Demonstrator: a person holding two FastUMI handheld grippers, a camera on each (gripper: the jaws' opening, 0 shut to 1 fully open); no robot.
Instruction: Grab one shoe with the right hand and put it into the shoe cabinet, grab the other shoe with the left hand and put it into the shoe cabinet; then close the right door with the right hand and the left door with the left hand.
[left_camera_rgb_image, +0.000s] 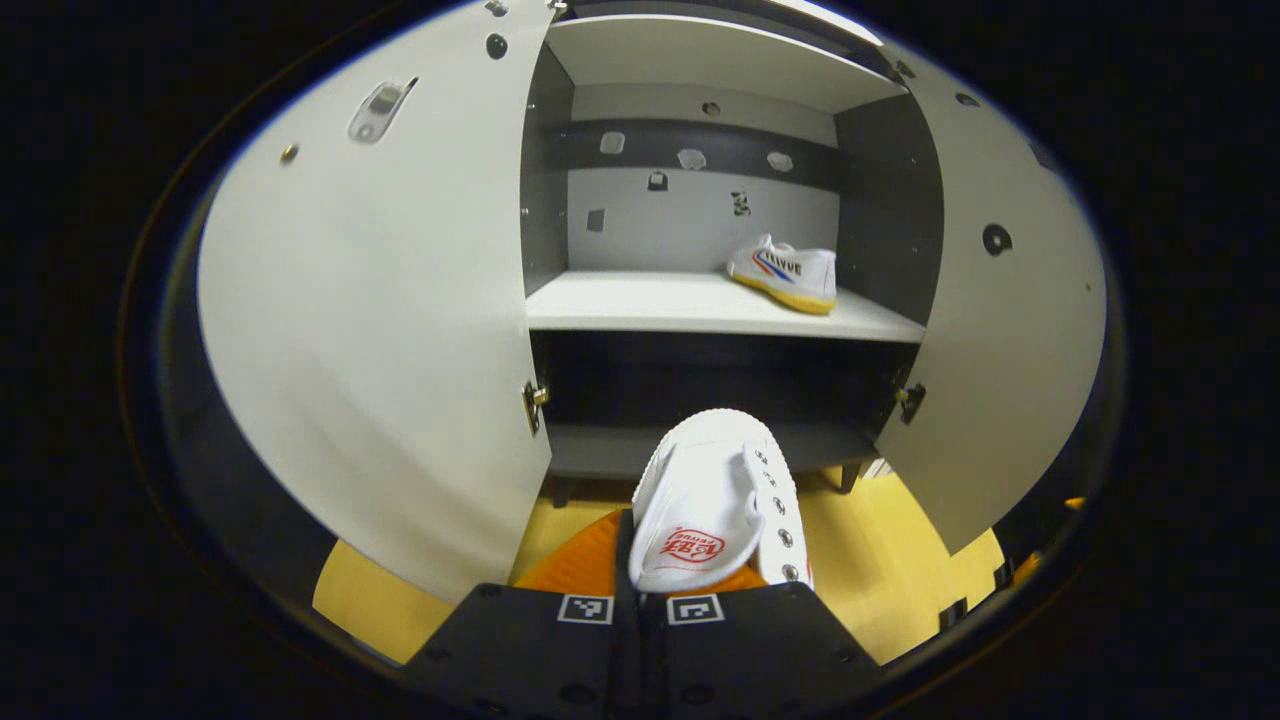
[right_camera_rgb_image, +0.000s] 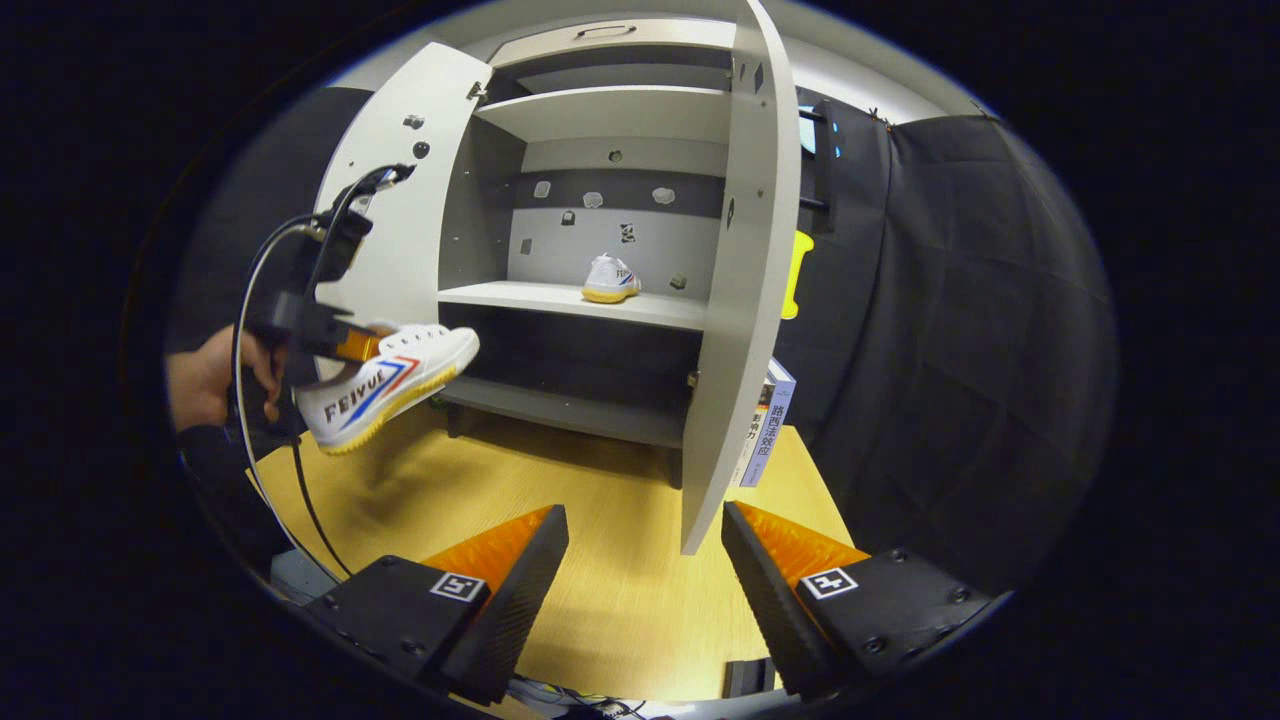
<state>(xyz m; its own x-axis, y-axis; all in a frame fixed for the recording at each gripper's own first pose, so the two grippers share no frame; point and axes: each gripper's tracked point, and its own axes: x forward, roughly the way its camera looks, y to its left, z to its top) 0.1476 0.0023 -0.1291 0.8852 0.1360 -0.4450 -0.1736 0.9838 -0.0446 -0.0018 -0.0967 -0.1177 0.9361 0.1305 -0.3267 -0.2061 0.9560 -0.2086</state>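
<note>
Shoe in grip (left_camera_rgb_image: 715, 500), clamped at the heel collar by left gripper (left_camera_rgb_image: 640, 575), held in the air above wooden table (right_camera_rgb_image: 600, 600), toe toward open shoe cabinet (left_camera_rgb_image: 700, 310).
Second shoe (left_camera_rgb_image: 785, 272) lying on middle shelf (left_camera_rgb_image: 650, 305), at 3 o'clock on the board, side-on. Left door (left_camera_rgb_image: 370, 330) and right door (left_camera_rgb_image: 1000, 330) both swung wide. Right gripper (right_camera_rgb_image: 645, 560) parted, empty, low over table at 6 o'clock of right door's edge. Book (right_camera_rgb_image: 765, 425) upright just beside cabinet. Hand (right_camera_rgb_image: 215, 375) behind the held shoe at 9 o'clock in right gripper view.

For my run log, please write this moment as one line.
left gripper: shut on second shoe | right gripper: open | first shoe: on cabinet shelf | doors: open
</note>
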